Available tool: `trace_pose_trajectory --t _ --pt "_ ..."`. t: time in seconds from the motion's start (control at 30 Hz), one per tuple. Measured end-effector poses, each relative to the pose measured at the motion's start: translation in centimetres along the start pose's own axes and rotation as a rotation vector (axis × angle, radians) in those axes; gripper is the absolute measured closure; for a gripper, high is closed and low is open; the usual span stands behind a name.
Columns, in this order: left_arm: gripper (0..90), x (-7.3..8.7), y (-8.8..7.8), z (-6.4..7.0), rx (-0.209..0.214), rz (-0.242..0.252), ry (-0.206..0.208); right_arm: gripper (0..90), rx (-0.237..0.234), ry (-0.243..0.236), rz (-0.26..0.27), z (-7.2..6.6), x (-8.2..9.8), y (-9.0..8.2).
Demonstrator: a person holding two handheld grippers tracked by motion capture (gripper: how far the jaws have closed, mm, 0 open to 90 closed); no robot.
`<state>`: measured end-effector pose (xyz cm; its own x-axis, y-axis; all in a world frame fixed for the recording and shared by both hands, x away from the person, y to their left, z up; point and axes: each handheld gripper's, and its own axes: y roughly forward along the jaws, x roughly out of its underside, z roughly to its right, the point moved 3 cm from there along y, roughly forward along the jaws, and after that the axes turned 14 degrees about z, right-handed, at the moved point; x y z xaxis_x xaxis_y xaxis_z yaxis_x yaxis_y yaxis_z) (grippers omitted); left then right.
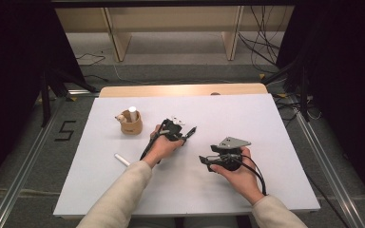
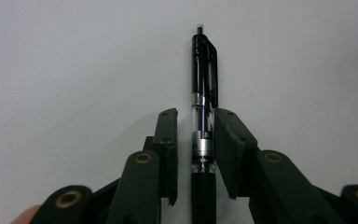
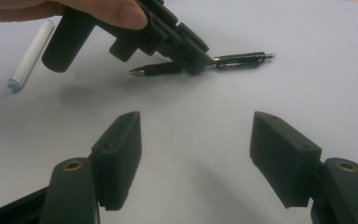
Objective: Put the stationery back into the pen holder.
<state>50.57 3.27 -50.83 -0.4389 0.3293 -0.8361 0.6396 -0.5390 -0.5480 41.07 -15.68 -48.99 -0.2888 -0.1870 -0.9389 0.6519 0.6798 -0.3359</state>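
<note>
A black click pen (image 2: pixel 203 84) lies flat on the white table sheet (image 1: pixel 266 142), tip toward the hand. My left gripper (image 2: pixel 196 112) reaches down over its clear middle section with a jaw on each side. The right jaw sits against the barrel, while a thin strip of white shows between the left jaw and the pen. From above, this gripper (image 1: pixel 184 135) is at the table's middle with the pen (image 1: pixel 190 131) poking out past it. My right gripper (image 3: pixel 196 121) hovers open and holds nothing, facing the left gripper (image 3: pixel 186 51) and the pen (image 3: pixel 242 59). In the high view it (image 1: pixel 204 161) is right of centre.
A brown cup (image 1: pixel 131 126) holding a white stick (image 1: pixel 133 113) stands at the back left. A loose white stick (image 1: pixel 121 159) lies on the sheet left of my left forearm, and in the right gripper view this stick (image 3: pixel 30 53) is beside the hand.
</note>
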Motion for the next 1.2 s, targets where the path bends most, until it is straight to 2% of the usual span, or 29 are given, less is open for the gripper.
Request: trace_pose_trajectory --t 0.13,0.5,0.67,0.97,1.2 --pt "78.4 -0.1 0.0 0.1 0.002 -0.012 0.005 34.7 0.0 0.002 -0.001 0.0 0.0 0.0" --pt "79.5 -0.1 0.0 0.3 -0.015 -0.011 0.019 34.7 -0.001 0.003 -0.002 0.0 0.0 0.0" --pt "79.8 0.0 0.0 0.4 -0.016 -0.004 0.012 34.7 0.0 0.003 -0.002 0.0 0.0 0.0" --pt "79.8 0.0 -0.8 0.8 0.023 -0.016 0.045 34.7 -0.004 0.001 -0.004 0.1 0.0 0.0" --pt "79.9 -0.2 -2.3 0.8 0.059 -0.025 0.073 34.8 -0.008 0.002 -0.005 0.0 0.0 0.0"
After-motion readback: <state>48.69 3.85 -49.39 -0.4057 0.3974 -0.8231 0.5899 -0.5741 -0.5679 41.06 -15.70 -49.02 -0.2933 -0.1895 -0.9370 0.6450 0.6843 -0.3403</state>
